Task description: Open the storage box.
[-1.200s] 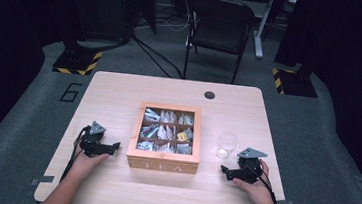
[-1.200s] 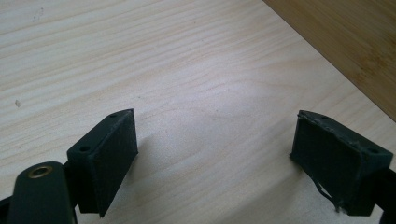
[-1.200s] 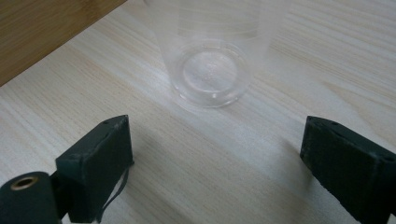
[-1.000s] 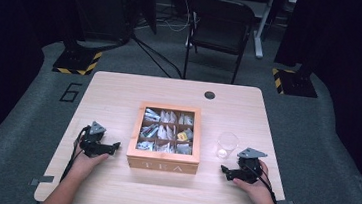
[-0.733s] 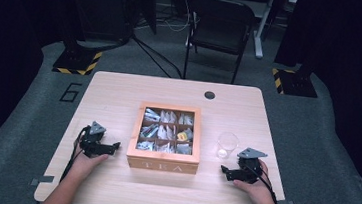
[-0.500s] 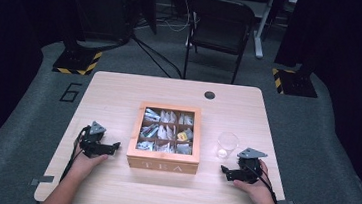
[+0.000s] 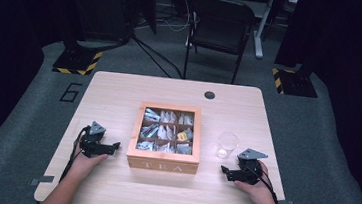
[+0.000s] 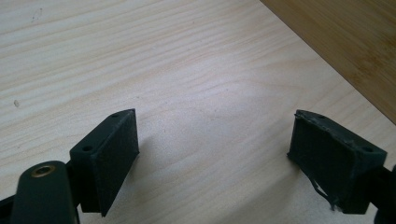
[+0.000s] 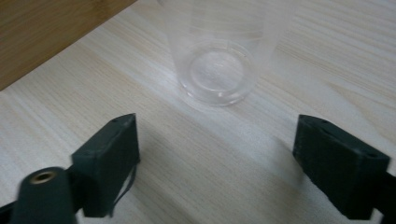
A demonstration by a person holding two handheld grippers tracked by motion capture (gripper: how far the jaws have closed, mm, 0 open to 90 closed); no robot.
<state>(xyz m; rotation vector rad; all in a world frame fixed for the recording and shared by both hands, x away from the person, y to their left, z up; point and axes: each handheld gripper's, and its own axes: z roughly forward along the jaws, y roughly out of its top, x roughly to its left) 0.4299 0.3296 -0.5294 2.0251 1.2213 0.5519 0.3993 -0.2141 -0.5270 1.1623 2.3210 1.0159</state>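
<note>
On the light wooden table (image 7: 119,91) sits a wooden tea box (image 7: 165,138), open-topped, divided into compartments full of tea bags (image 7: 158,130); "TEA" on its front wall. Clear plastic cup (image 7: 227,144) stands upright just right of the box, apart from it. Right gripper (image 7: 226,171) rests on the table near the cup, held by the person's right hand (image 7: 256,182); jaws spread wide, just been closing slightly, nothing between them. In the right gripper view the cup (image 9: 219,51) stands ahead of the jaws, not touching them, box wall at upper left. Left gripper (image 7: 113,146) rests left of the box in the left hand (image 7: 88,158); jaws apart, only bare table between them, box wall (image 8: 345,46) at upper right. Black chair (image 7: 221,23) beyond the table.
</note>
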